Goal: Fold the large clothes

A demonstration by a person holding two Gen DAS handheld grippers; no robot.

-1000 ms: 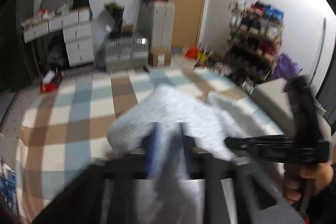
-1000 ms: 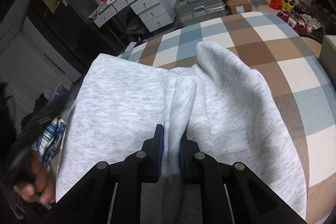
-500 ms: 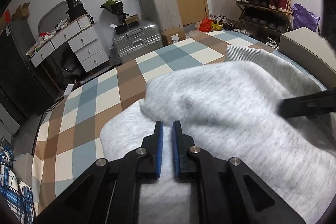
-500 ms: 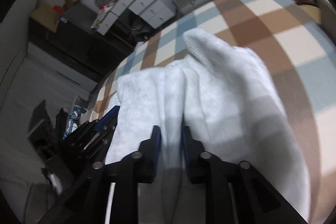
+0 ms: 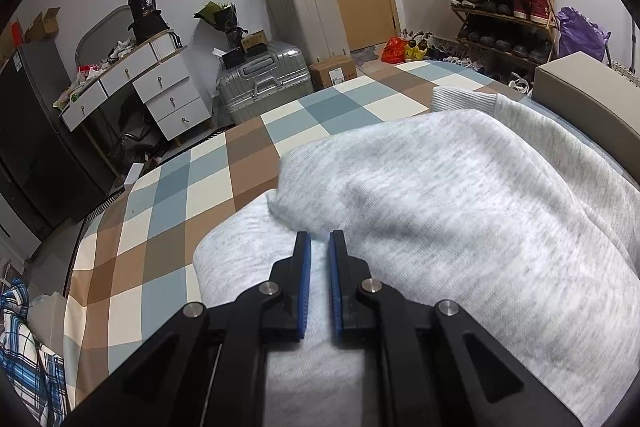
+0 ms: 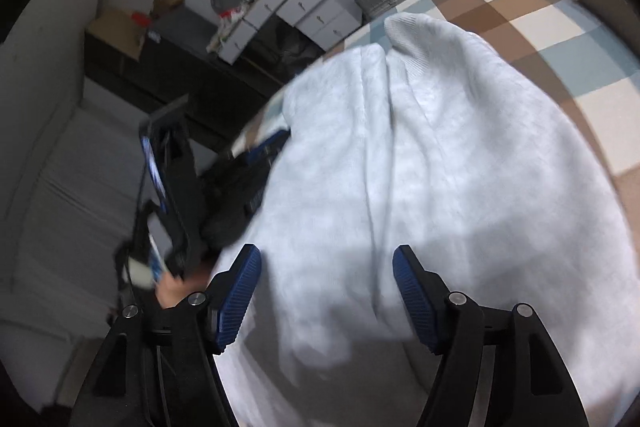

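The left gripper [image 5: 319, 243] pinches a fold of the soft light grey sweatshirt [image 5: 460, 195], which lies heaped on the bed with the brown, blue and cream checked cover [image 5: 192, 195]. The right gripper [image 6: 327, 263] has just been opening; its blue pads [image 6: 240, 291] stand wide apart over the sweatshirt without pressing it.

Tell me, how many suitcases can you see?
2. A tall beige hard-shell suitcase stands against the wall beside the wooden door; a silver ribbed suitcase stands lower, left of it, past the bed. Clutter may hide more.
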